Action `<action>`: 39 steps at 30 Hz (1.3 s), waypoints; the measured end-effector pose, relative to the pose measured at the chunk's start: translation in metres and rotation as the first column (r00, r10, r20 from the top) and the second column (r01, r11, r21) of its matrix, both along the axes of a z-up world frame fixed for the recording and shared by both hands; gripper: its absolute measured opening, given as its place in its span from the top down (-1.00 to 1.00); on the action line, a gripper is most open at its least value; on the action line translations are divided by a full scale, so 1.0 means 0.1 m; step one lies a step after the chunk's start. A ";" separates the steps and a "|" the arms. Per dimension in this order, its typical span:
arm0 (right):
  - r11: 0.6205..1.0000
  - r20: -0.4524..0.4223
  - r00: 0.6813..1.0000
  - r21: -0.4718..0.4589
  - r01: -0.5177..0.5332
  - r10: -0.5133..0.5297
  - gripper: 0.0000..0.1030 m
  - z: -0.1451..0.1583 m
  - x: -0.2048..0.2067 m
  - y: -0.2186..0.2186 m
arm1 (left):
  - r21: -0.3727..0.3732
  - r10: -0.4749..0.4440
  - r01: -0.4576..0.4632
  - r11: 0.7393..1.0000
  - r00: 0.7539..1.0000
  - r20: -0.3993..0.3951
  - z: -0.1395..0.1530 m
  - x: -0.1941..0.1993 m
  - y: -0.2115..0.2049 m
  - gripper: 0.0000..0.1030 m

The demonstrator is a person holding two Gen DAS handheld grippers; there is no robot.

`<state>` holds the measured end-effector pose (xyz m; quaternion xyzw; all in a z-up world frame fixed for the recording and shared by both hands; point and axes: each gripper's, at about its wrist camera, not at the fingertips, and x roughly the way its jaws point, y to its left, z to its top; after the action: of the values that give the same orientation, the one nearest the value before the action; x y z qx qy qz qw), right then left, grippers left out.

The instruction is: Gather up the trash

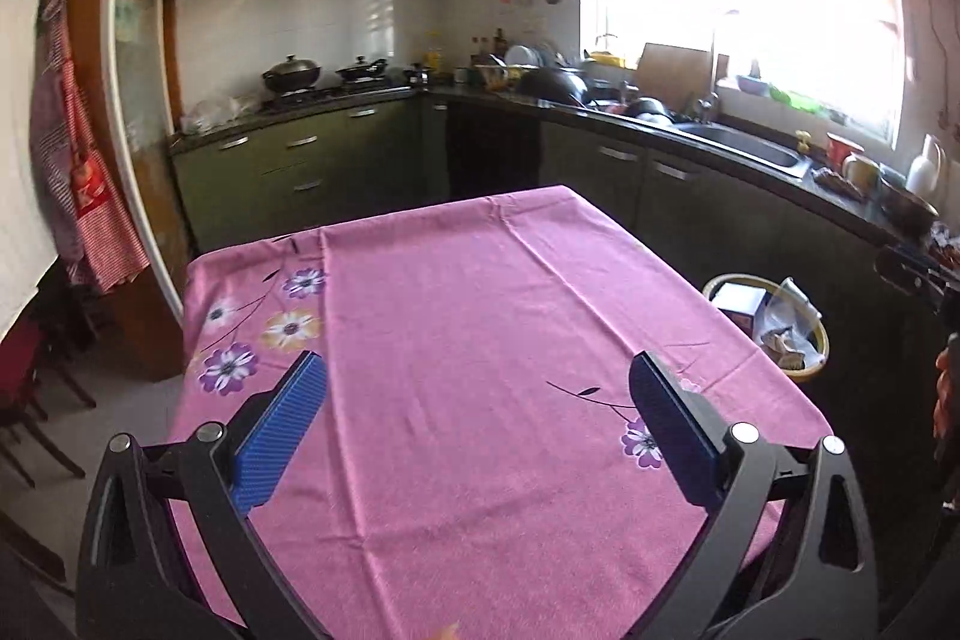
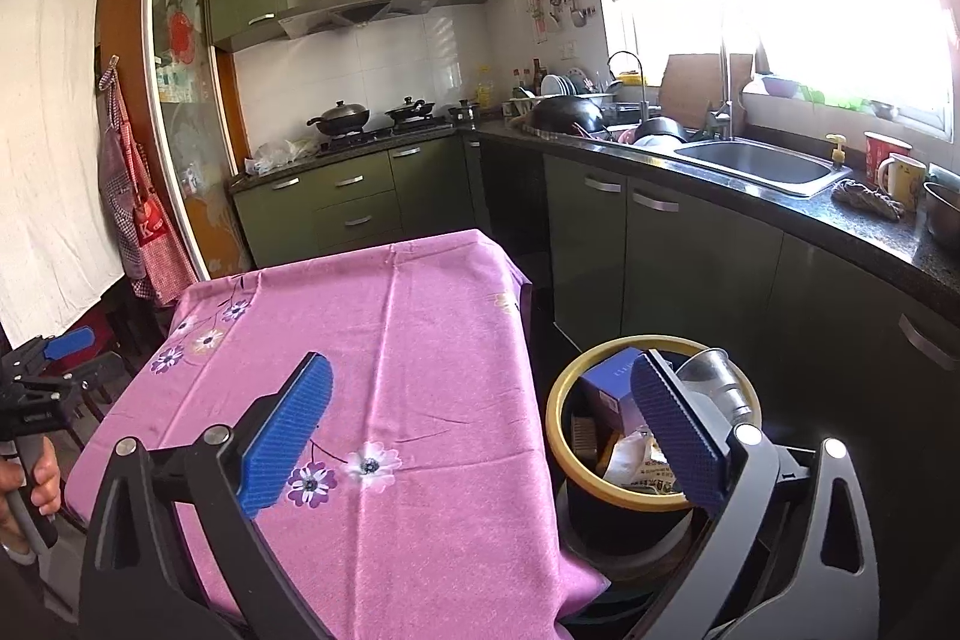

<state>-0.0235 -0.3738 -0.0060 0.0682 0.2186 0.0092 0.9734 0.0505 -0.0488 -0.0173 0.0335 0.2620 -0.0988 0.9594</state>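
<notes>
A yellow-rimmed trash bin (image 2: 561, 388) stands on the floor at the table's right side. It holds a blue box (image 2: 606, 382), a clear plastic cup (image 2: 717, 379) and crumpled wrappers (image 2: 630, 460). The bin also shows in the left wrist view (image 1: 819, 337). My right gripper (image 2: 480, 388) is open and empty, above the table's right edge and the bin. My left gripper (image 1: 477, 382) is open and empty over the pink flowered tablecloth (image 1: 468, 316). It also shows at the left edge of the right wrist view (image 2: 42, 358).
Dark green cabinets (image 2: 660, 244) and a black counter with a sink (image 2: 762, 163) run along the right, close behind the bin. A stove with pots (image 2: 372, 118) is at the back. An apron (image 2: 135, 196) hangs left. Chairs (image 1: 30, 400) stand left of the table.
</notes>
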 end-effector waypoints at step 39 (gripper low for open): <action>0.999 -0.002 1.000 -0.049 0.011 -0.011 -0.91 -0.10 -0.37 0.14 | -0.075 0.085 -0.086 0.993 0.996 -0.014 -0.02 -0.56 0.34 -0.87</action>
<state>-0.0607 -0.3600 -0.0161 0.0457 0.2197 -0.0016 0.9745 -0.0057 -0.0153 -0.0191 -0.0146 0.2644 -0.0675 0.9619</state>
